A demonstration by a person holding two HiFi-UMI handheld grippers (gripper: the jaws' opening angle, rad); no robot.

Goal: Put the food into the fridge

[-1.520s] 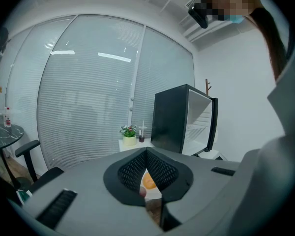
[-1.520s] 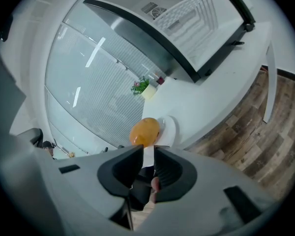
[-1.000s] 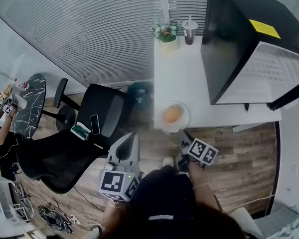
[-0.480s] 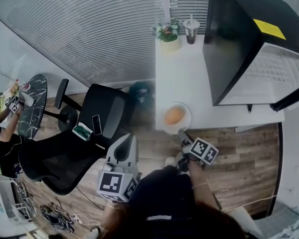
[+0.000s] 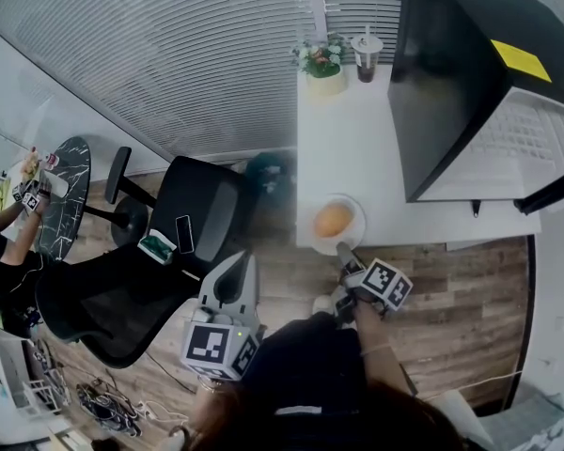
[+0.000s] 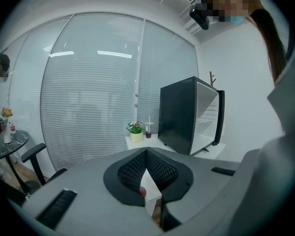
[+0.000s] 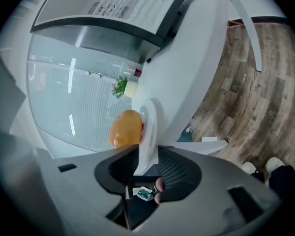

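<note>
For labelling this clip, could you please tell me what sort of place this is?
Probably an office: slatted blinds, a swivel chair, and a white table with a small fridge.

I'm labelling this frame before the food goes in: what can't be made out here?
- Inside of the fridge: head view, partly hidden by its own top, cut off by the right edge.
- Kind of food on the plate: head view, too small.
- Print on the yellow label: head view, too small.
</note>
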